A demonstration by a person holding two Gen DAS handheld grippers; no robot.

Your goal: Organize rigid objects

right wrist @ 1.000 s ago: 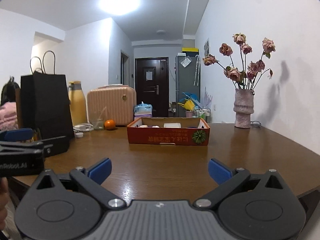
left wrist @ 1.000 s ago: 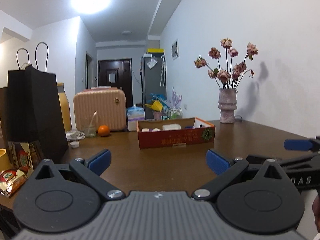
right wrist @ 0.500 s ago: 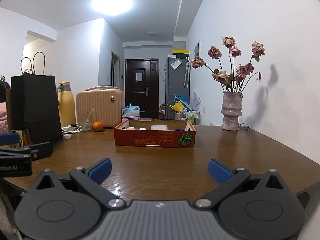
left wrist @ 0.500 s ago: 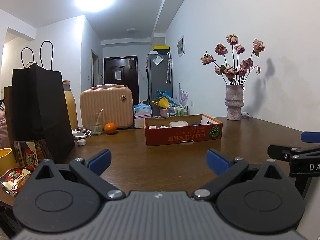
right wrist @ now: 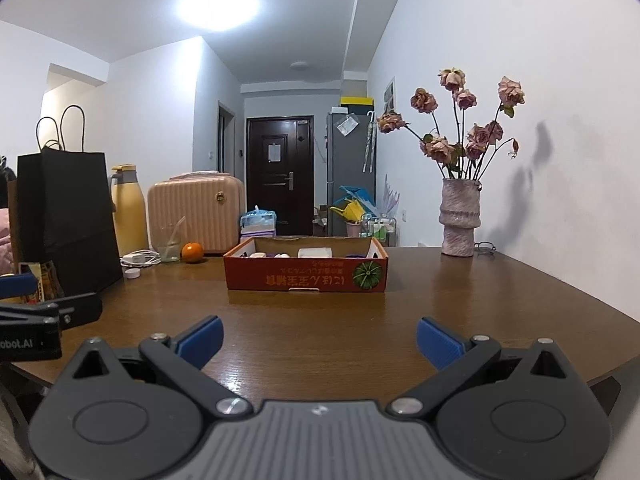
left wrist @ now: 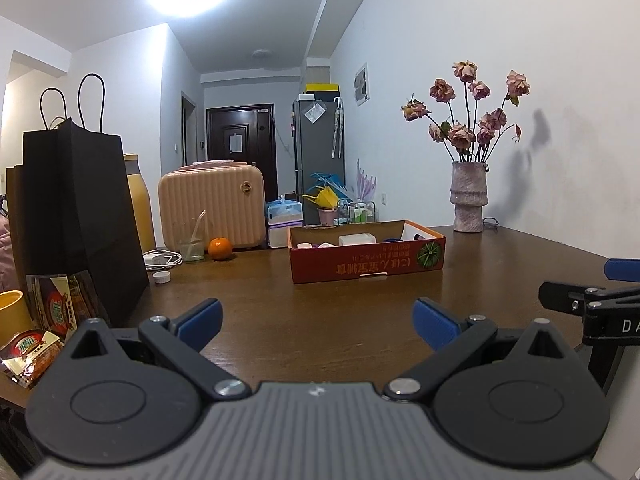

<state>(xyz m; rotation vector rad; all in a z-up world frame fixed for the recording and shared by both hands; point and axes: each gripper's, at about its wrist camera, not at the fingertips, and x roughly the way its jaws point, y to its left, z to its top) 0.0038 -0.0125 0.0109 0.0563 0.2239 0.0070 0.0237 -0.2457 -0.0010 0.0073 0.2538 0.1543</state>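
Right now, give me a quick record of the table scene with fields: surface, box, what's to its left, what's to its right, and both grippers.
surface: brown wooden table
box: open red cardboard box mid-table, small pale items inside, hard to identify
left of box: orange, glass cup, white charger and cable, black paper bag, yellow bottle
right of box: pink vase of dried roses near the wall
left gripper: jaws wide apart, holding nothing
right gripper: jaws wide apart, holding nothing
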